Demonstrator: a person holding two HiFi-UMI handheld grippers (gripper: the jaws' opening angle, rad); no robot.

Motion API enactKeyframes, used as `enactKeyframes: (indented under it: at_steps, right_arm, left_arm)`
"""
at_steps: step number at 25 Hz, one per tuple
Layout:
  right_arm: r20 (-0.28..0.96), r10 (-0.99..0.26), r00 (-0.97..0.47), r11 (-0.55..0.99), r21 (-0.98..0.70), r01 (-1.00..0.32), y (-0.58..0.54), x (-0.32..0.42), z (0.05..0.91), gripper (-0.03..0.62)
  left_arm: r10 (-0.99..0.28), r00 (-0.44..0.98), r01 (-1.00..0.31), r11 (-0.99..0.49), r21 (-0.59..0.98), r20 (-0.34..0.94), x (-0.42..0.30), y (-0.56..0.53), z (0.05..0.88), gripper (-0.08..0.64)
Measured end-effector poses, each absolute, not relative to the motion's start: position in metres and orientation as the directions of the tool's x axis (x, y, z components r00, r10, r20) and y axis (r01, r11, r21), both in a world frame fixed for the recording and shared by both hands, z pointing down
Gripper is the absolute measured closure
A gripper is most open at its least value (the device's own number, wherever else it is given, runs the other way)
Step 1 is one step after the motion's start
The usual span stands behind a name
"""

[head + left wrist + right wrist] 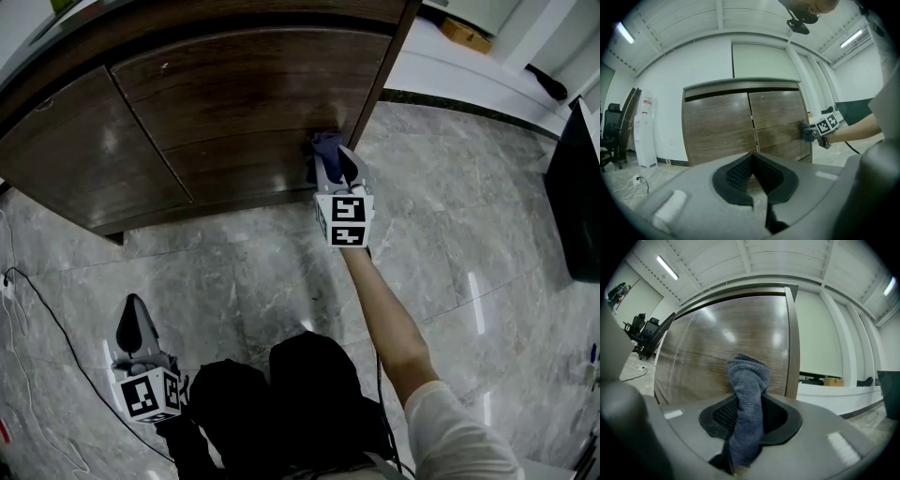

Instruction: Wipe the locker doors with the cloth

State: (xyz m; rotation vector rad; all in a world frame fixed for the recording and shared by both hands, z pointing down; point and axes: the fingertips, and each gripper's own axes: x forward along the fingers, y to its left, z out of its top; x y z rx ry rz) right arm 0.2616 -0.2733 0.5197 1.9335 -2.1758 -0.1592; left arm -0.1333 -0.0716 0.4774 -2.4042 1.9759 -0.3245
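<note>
The locker is a dark wood cabinet with a left door (84, 150) and a right door (253, 103). My right gripper (330, 159) is shut on a grey-blue cloth (323, 145), whose bunched end presses against the lower right part of the right door, close to the cabinet's right edge. In the right gripper view the cloth (747, 380) stands up between the jaws against the door (717, 343). My left gripper (134, 302) hangs low over the floor at the lower left, well away from the cabinet. Its jaws (751, 157) are shut and hold nothing.
Grey marble floor (234, 272) lies in front of the cabinet. A thin black cable (47, 319) runs over it at the left. A dark panel (574, 206) stands at the right edge. A white water dispenser (645, 129) and an office chair (609, 136) stand left of the cabinet.
</note>
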Motion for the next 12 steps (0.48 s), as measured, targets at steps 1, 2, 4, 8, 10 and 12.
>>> enactKeyframes:
  at_steps: [1, 2, 4, 8, 10, 12]
  right_arm:
    - [0.108, -0.988, -0.106, 0.129, 0.229, -0.965, -0.273, 0.261, 0.527, 0.474]
    - [0.112, -0.988, -0.109, 0.132, 0.226, -0.965, -0.274, 0.26, 0.533, 0.474]
    - [0.123, -0.986, -0.114, 0.139, 0.219, -0.966, -0.274, 0.258, 0.546, 0.474]
    - [0.175, -0.976, -0.128, 0.163, 0.204, -0.965, -0.274, 0.251, 0.573, 0.472]
    - [0.199, -0.971, -0.137, 0.176, 0.196, -0.965, -0.273, 0.246, 0.585, 0.472]
    - [0.216, -0.966, -0.142, 0.185, 0.191, -0.964, -0.273, 0.243, 0.595, 0.472]
  left_arm:
    - [-0.972, 0.179, -0.97, -0.201, -0.14, 0.153, -0.133, -0.072, 0.478, 0.557]
    - [-0.972, 0.178, -0.97, -0.2, -0.14, 0.153, -0.134, -0.072, 0.478, 0.557]
    - [-0.972, 0.177, -0.97, -0.199, -0.138, 0.156, -0.135, -0.072, 0.48, 0.557]
    - [-0.971, 0.177, -0.97, -0.2, -0.137, 0.161, -0.137, -0.071, 0.482, 0.557]
    - [-0.971, 0.176, -0.97, -0.199, -0.139, 0.164, -0.138, -0.071, 0.483, 0.557]
    - [-0.971, 0.175, -0.97, -0.199, -0.14, 0.164, -0.138, -0.071, 0.483, 0.557]
